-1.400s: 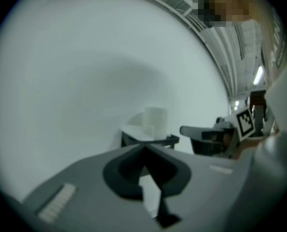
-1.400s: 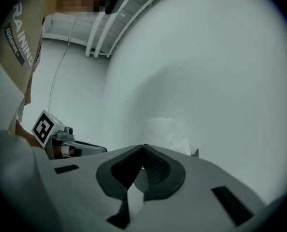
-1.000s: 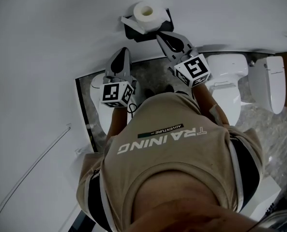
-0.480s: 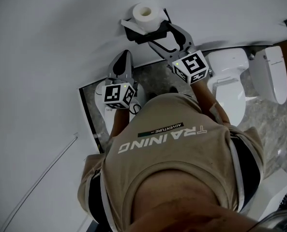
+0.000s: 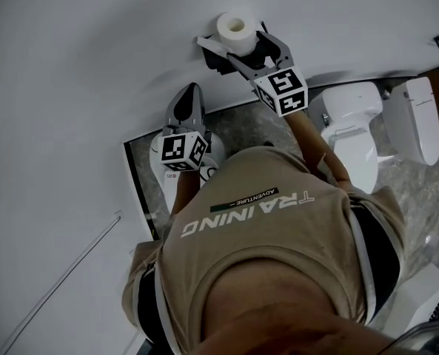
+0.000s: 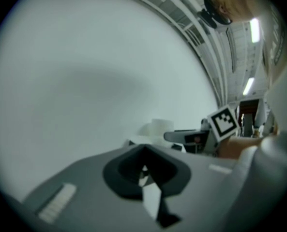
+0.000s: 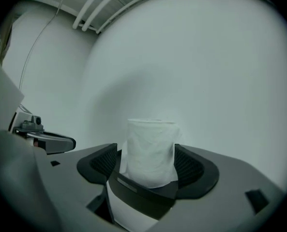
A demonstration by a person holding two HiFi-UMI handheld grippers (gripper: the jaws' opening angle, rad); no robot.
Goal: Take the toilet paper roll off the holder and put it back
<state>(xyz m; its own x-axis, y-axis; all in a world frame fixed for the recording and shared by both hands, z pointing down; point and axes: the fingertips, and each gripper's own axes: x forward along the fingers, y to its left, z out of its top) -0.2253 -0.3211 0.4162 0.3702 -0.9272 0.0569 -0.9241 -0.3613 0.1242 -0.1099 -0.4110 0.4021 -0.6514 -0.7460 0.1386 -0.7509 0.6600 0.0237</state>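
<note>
A white toilet paper roll [image 5: 234,28] stands upright on a black wall holder [image 5: 218,56] at the top of the head view. My right gripper [image 5: 240,43] reaches up to it with its jaws spread wide, one on each side of the roll. In the right gripper view the roll [image 7: 150,151] fills the gap between the two dark pads [image 7: 104,161], above the holder's front lip [image 7: 143,195]; I see no squeeze on the paper. My left gripper [image 5: 192,89] hangs lower left, shut and empty, and its tip [image 6: 144,167] points at the wall.
A plain white wall [image 5: 93,65] fills the left. Below stand a white toilet [image 5: 352,124] and another white fixture [image 5: 419,120] on a marbled floor [image 5: 238,113]. A person's beige shirt [image 5: 263,257] covers the lower middle.
My right gripper has moved up and left to the holder, and its jaws went from shut to wide apart round the roll. The left gripper has hardly moved.
</note>
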